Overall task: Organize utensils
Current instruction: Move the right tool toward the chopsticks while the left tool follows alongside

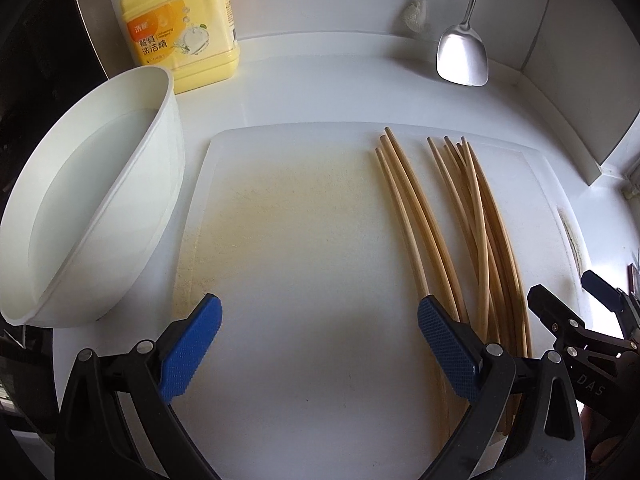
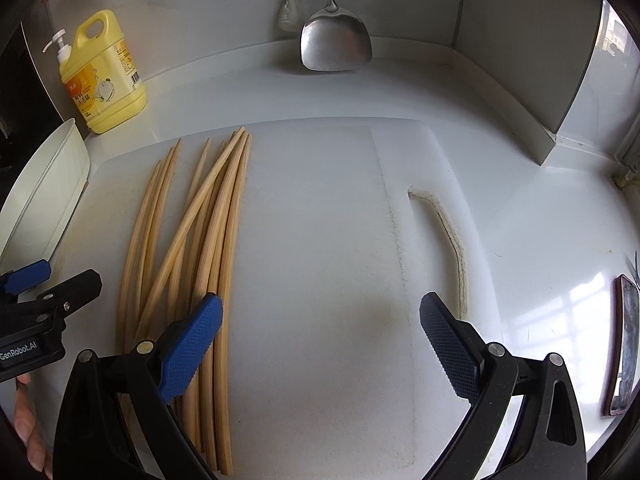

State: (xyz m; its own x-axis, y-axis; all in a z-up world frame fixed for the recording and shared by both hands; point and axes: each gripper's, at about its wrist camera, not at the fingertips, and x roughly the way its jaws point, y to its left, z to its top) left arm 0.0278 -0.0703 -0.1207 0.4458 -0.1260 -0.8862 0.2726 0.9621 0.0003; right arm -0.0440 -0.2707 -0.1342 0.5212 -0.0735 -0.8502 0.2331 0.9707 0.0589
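Several wooden chopsticks (image 1: 476, 240) lie lengthwise on the right part of a white cutting board (image 1: 304, 240). In the right wrist view the same chopsticks (image 2: 208, 240) lie on the left part of the board (image 2: 320, 240). My left gripper (image 1: 320, 344) hovers open over the bare middle of the board, its right finger just left of the chopsticks. My right gripper (image 2: 320, 344) is open too, with nothing between its fingers and its left finger above the chopsticks' near ends. Each gripper shows at the edge of the other's view.
A white bowl (image 1: 88, 208) stands left of the board. A yellow detergent bottle (image 1: 180, 24) stands at the back left. A steel spatula (image 1: 462, 56) and a brush (image 1: 414, 12) hang on the back wall. A dark flat object (image 2: 628, 344) lies at far right.
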